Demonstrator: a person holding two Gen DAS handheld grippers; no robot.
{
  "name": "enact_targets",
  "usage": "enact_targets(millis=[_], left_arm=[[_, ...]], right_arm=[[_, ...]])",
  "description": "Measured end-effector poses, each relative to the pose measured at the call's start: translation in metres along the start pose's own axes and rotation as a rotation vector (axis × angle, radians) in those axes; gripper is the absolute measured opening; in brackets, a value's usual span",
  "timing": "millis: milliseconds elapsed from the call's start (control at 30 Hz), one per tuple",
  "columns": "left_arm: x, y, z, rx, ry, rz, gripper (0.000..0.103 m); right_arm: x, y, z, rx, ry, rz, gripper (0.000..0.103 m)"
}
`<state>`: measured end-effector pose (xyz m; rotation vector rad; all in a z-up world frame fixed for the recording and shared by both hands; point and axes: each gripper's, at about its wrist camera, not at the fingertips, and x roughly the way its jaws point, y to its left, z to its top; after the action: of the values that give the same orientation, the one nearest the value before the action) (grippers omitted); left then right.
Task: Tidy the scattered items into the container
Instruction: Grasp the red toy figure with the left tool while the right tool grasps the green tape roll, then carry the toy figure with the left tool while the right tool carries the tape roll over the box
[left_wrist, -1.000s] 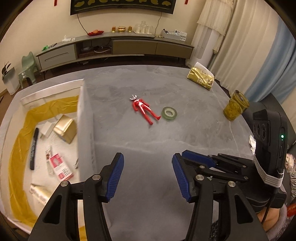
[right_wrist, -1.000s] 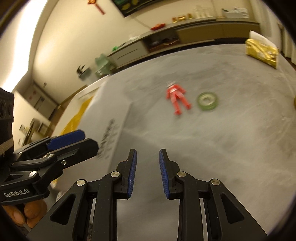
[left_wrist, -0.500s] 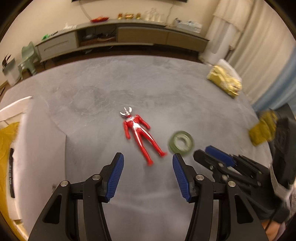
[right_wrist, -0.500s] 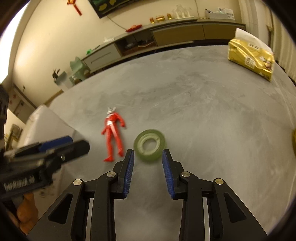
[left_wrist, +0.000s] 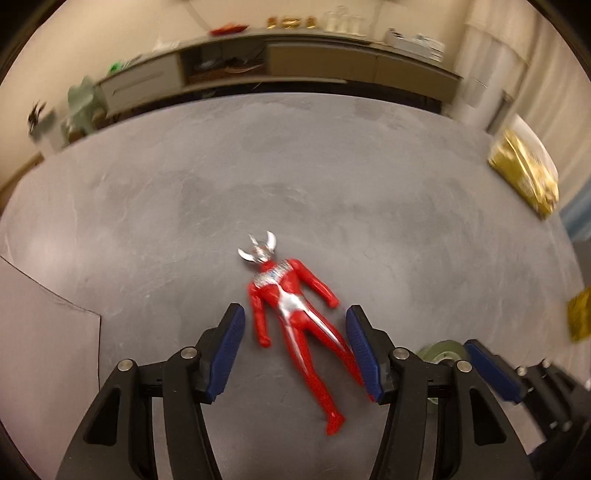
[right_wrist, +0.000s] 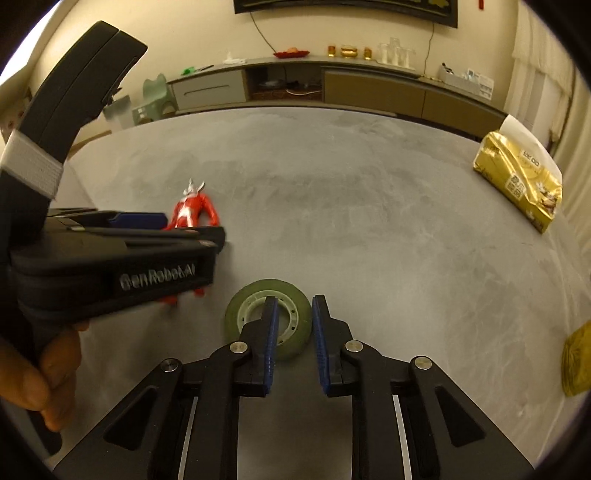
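Blue-padded, my left gripper (left_wrist: 295, 350) is spread wide astride the red toy figure (left_wrist: 295, 314), which lies flat on the grey table (left_wrist: 332, 166). My right gripper (right_wrist: 291, 332), fingers slightly apart, straddles one side of the green tape roll's (right_wrist: 236, 314) ring. Only the right view shows a hand (right_wrist: 48, 376) gripping the left handle.

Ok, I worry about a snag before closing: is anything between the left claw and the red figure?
Nothing visible. The left claw is open, its pads on either side of the red figure, which lies flat on the grey table. The tape roll sits apart to the right, under the right claw.
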<state>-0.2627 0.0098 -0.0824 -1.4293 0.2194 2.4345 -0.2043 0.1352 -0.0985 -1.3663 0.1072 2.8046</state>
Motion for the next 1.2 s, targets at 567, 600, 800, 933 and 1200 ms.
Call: enact_targets(millis=[567,600,800,933,1200], left_arm=[[-0.069,0.0,-0.059,0.011,-0.027,-0.091,0.036],[-0.074,0.0,-0.062,0.01,-0.032,-0.091,0.036],[-0.103,0.006,-0.085,0.007,-0.056,-0.105,0.036],[-0.113,0.009,-0.099,0.009,-0.052,-0.109,0.036],[-0.144,0.015,-0.128,0.013,-0.07,-0.135,0.036]], right_arm=[[-0.058,-0.012,-0.048,0.209,-0.037,0.177,0.015],[-0.06,-0.012,-0.05,0.212,-0.041,0.181,0.015],[-0.071,-0.002,-0.061,0.218,-0.047,0.212,0.015],[-0.077,0.005,-0.07,0.215,-0.048,0.225,0.015],[-0.092,0.025,-0.091,0.207,-0.039,0.236,0.015]])
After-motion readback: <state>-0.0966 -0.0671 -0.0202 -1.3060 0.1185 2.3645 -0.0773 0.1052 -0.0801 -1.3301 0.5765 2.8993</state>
